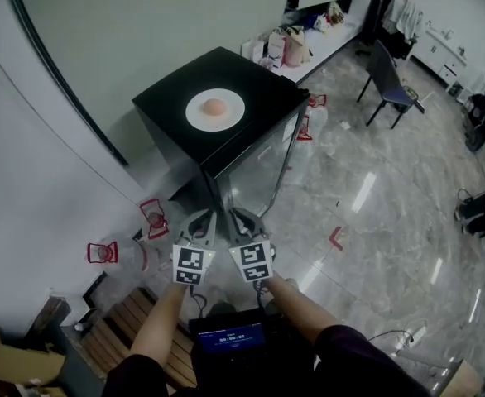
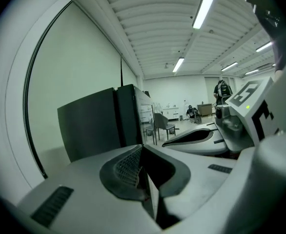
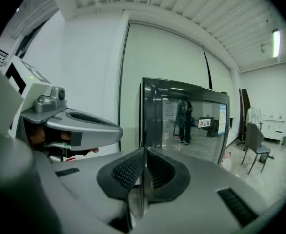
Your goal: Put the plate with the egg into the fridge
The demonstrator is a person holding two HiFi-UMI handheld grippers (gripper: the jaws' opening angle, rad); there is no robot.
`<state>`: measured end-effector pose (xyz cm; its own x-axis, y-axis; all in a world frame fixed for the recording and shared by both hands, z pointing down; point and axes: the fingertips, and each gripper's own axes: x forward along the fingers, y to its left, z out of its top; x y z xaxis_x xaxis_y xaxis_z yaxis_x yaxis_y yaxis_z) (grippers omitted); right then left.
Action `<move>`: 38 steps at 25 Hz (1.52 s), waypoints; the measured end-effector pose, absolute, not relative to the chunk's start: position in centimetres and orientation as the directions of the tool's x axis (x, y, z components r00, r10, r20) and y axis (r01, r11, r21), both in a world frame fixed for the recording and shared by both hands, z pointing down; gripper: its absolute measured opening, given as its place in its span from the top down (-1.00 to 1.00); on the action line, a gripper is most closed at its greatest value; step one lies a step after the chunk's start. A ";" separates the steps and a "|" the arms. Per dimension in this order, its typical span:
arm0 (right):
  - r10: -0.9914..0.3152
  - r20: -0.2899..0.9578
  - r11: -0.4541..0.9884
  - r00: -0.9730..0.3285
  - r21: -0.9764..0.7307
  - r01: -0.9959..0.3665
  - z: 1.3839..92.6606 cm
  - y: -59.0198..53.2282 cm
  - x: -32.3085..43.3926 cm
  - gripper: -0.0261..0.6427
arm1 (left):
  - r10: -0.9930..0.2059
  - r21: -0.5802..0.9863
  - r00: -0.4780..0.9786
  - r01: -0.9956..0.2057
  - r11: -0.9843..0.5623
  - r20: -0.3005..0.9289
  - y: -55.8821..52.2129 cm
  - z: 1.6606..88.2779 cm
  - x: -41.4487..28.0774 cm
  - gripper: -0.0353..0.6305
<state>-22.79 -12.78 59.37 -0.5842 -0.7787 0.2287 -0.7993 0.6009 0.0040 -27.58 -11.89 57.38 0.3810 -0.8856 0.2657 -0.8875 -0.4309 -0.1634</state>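
A white plate point(image 1: 215, 110) with a brownish egg point(image 1: 214, 107) in its middle lies on the flat black top of a small fridge point(image 1: 251, 85). The fridge's glass door point(image 3: 182, 118) is closed and faces me. My left gripper point(image 1: 203, 220) and right gripper point(image 1: 241, 219) hang side by side in front of the fridge, below its top and well short of the plate. Both are shut with nothing between the pads, as the left gripper point(image 2: 142, 167) and right gripper point(image 3: 144, 172) show in their own views. The plate is out of sight in both gripper views.
Red-rimmed clear containers point(image 1: 153, 216) stand on the floor by the white wall at the left, and more point(image 1: 315, 102) beside the fridge. A dark chair point(image 1: 389, 81) stands on the marble floor at the right. Bags point(image 1: 292, 46) sit on a ledge behind the fridge.
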 end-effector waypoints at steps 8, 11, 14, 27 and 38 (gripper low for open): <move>-0.892 0.305 0.361 -0.334 0.035 -0.932 62.4 -12.9 -23.9 0.89 | -0.793 -0.134 0.534 -0.799 -0.587 0.294 -11.7 60.0 -29.4 0.86; -0.894 0.335 0.322 -0.296 0.021 -0.947 63.8 -13.0 -24.3 0.80 | -0.773 -0.119 0.565 -0.780 -0.615 0.289 -12.5 61.0 -30.2 0.86; -0.896 0.345 0.310 -0.279 0.038 -0.950 65.3 -13.2 -25.0 0.70 | -0.747 -0.108 0.600 -0.755 -0.647 0.286 -13.0 62.2 -30.5 0.86; -0.956 0.287 0.097 -0.060 0.116 -0.989 66.0 -16.9 -25.0 0.63 | -0.739 -0.090 0.614 -0.749 -0.657 0.279 -14.6 63.5 -32.2 0.86; -0.956 0.291 0.059 -0.047 0.033 -0.998 66.0 -17.0 -24.9 0.67 | -0.740 -0.090 0.611 -0.751 -0.654 0.283 -16.0 63.6 -33.1 0.86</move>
